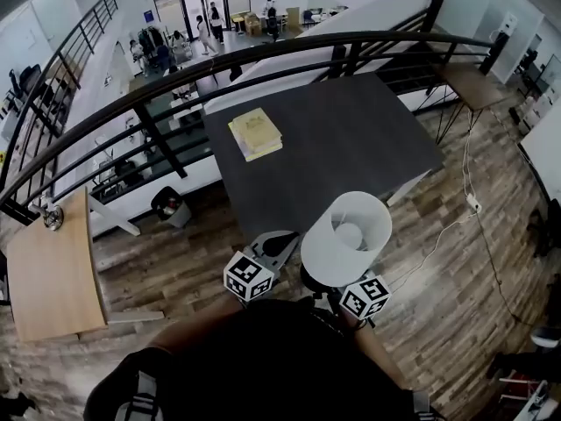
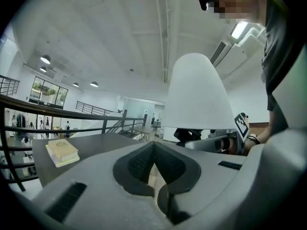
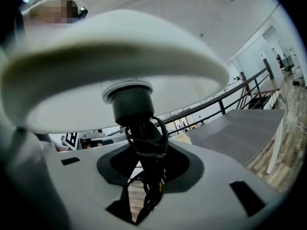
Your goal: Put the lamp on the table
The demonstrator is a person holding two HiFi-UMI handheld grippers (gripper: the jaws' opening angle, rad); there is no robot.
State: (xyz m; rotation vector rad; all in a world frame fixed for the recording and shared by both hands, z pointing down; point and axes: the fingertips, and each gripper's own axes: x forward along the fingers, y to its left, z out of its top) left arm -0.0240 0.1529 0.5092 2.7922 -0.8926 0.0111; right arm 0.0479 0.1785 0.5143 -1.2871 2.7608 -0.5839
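Note:
The lamp has a white shade and a black stem with its cord wound round it. It hangs upright over the near edge of the dark grey table. My right gripper is shut on the lamp's stem just under the shade. In the head view the shade hides all of this gripper but its marker cube. My left gripper hangs just left of the lamp, shut with nothing in it. From the left gripper view the shade rises close on the right.
A yellow book lies on the table's far left part. A black railing runs behind the table over a drop to a lower floor. A light wooden table stands at the left. A cable with a power strip lies on the floor at the right.

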